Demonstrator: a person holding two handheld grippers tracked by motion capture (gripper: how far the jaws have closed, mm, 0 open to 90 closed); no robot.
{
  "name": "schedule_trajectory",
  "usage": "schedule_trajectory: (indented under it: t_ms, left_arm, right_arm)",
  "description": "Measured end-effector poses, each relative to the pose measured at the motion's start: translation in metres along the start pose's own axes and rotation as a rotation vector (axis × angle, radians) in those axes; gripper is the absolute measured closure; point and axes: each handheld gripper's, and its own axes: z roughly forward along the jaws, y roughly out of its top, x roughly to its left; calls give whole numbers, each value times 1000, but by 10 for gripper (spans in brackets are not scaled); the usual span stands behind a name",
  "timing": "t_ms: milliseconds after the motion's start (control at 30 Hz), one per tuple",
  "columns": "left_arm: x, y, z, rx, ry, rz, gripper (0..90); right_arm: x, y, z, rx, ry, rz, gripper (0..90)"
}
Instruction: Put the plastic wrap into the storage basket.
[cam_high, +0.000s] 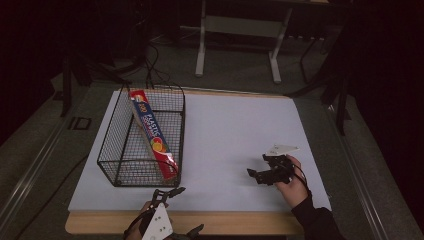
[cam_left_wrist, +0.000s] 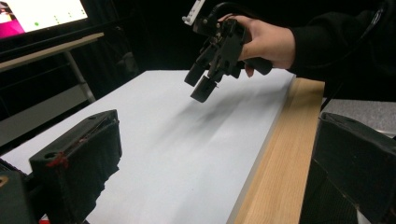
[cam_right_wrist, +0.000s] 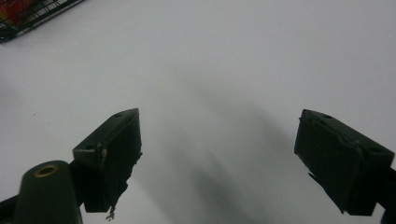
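Note:
A black wire basket (cam_high: 120, 160) stands on the left of the white table top (cam_high: 235, 135). A long red box of plastic wrap (cam_high: 152, 132) leans inside it, its far end resting on the back rim. My left gripper (cam_high: 169, 193) sits at the front edge just below the basket, jaws wide apart and empty; its own view shows the gap (cam_left_wrist: 219, 154) over the table edge. My right gripper (cam_high: 256, 175) hovers over the right of the table, open and empty, seen from the side in the left gripper view (cam_left_wrist: 200, 84) and over bare surface in its own view (cam_right_wrist: 219, 154).
A wooden strip (cam_high: 225, 222) borders the table's front edge. A corner of the basket (cam_right_wrist: 28, 16) shows at the top left of the right gripper view. A white desk frame (cam_high: 240, 30) stands on the floor beyond the table. A lit screen (cam_left_wrist: 42, 14) glows at the far left.

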Motion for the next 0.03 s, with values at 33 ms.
schedule_trajectory:
  t_ms: [33]
  left_arm:
    - [0,0,0,1,1,0,18]
  right_arm:
    - [0,0,0,0,-2,-1,147]
